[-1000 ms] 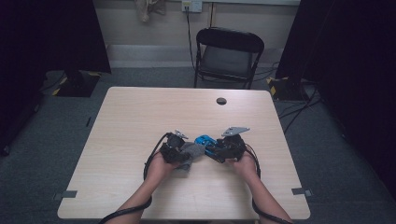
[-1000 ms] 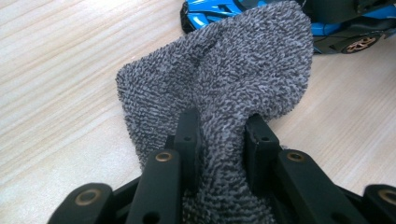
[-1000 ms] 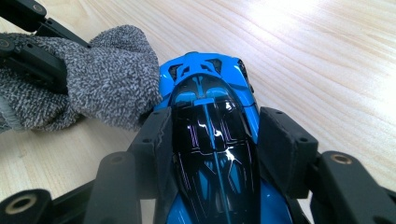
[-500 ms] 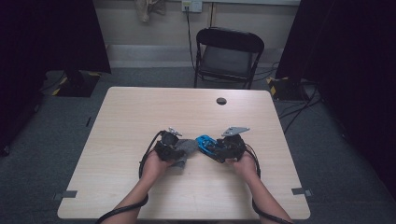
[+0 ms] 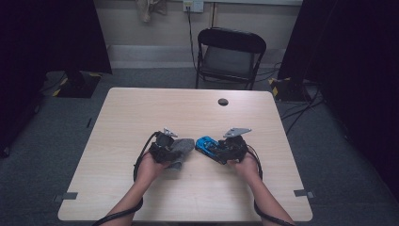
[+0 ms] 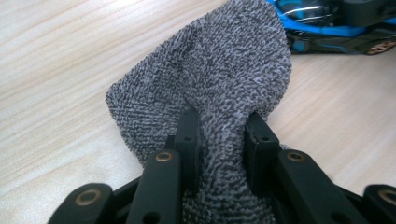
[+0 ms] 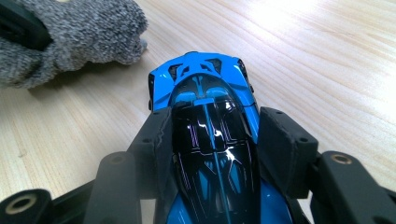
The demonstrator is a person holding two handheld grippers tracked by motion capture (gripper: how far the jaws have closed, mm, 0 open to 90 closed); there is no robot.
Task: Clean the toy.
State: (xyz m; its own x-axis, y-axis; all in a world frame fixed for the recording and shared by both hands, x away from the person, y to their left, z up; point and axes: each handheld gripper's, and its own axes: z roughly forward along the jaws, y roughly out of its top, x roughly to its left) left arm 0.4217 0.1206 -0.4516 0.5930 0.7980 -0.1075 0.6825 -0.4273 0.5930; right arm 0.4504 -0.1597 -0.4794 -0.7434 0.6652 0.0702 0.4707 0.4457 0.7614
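At mid-table, your right gripper (image 7: 215, 140) clamps the blue toy car (image 7: 205, 88) by its flanks while your left gripper (image 6: 219, 135) pinches a bunched grey terry cloth (image 6: 210, 74) just beside it; hold the car steady and wipe lightly.

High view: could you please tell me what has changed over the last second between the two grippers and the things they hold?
The left gripper, shut on the grey terry cloth, drew slightly leftward, away from the glossy blue toy car, opening a small gap. The right gripper stayed put, clamped on the car; both grips are unchanged.
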